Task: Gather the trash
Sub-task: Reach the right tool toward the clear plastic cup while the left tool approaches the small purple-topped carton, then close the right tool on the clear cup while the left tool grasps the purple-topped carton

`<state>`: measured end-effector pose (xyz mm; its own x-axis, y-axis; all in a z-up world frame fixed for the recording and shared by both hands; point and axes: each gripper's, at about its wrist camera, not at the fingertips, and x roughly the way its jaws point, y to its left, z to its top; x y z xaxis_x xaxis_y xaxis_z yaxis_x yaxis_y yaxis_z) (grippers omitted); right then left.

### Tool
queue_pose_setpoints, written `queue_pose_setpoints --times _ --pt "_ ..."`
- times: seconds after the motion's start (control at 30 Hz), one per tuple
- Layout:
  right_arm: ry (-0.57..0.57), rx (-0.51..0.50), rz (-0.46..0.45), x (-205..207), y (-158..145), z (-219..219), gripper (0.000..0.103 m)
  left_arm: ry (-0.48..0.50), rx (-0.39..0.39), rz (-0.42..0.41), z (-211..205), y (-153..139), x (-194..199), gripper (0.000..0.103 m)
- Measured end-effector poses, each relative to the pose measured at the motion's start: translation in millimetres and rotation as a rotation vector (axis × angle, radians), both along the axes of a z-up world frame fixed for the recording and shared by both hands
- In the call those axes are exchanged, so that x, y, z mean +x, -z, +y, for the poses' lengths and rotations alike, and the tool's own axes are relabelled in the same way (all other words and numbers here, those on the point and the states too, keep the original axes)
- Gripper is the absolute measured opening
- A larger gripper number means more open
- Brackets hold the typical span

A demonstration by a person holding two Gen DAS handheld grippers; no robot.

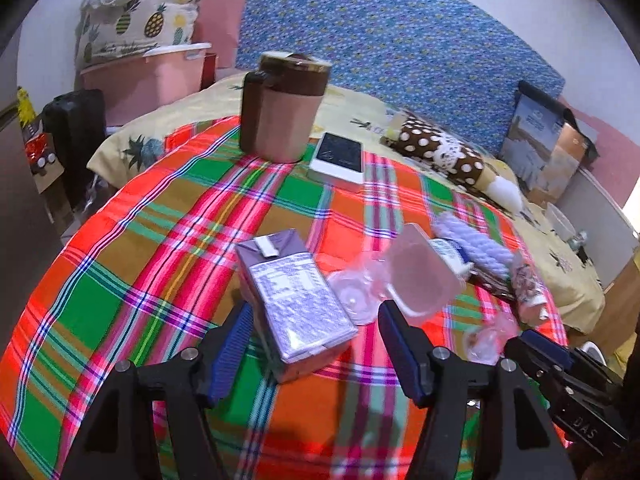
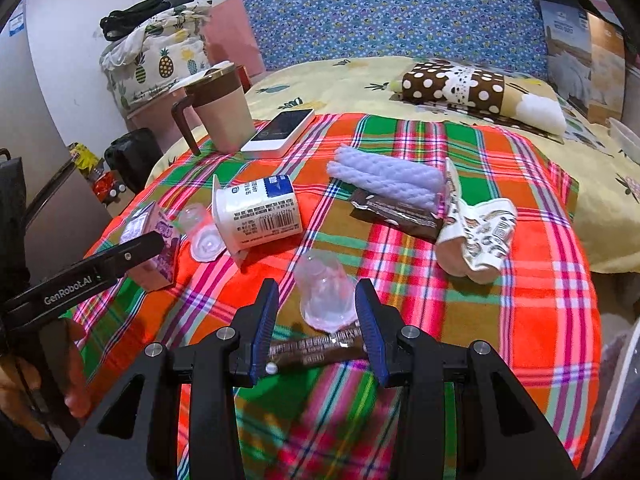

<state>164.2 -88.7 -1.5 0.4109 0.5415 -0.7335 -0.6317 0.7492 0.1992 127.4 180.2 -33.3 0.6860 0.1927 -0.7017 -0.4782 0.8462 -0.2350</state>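
cloth (image 2: 532, 300): red-green-orange plaid | carton (image 1: 296, 304): purple | mug (image 2: 224, 116): beige-brown

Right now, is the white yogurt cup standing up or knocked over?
Knocked over. The white yogurt cup lies on its side on the checked cloth, barcode facing up, beside the purple carton.

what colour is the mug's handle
Dark brown, on a beige mug; the right wrist view shows it best.

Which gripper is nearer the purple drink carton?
Left. The left gripper straddles the purple drink carton, jaws open on either side. The right gripper is farther off, holding a brown wrapper.
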Motion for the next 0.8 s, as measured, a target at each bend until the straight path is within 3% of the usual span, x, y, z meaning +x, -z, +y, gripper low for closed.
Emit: queue_pose_setpoints --times 0.1,0.2,0.27,0.33,0.4,0.8 --pt "-0.004 -0.012 0.004 4 5 7 0.042 -0.014 -0.002 0.011 6 5 0 0.063" --pt "0.002 -0.032 0.009 7 8 12 0.042 -0.015 0.006 0.013 9 6 -1 0.048" --pt "0.007 -0.037 0.017 8 10 13 0.042 -0.008 0.016 0.011 10 6 -2 0.046" --pt "0.011 -0.04 0.013 7 10 13 0.035 -0.002 0.02 0.007 9 5 -4 0.044" --pt "0.014 -0.039 0.014 6 9 12 0.035 0.008 0.026 -0.001 9 4 -5 0.04" --pt "0.003 0.024 -0.037 -12 -18 4 0.034 0.074 0.061 -0.064 -12 -19 -30 0.039"
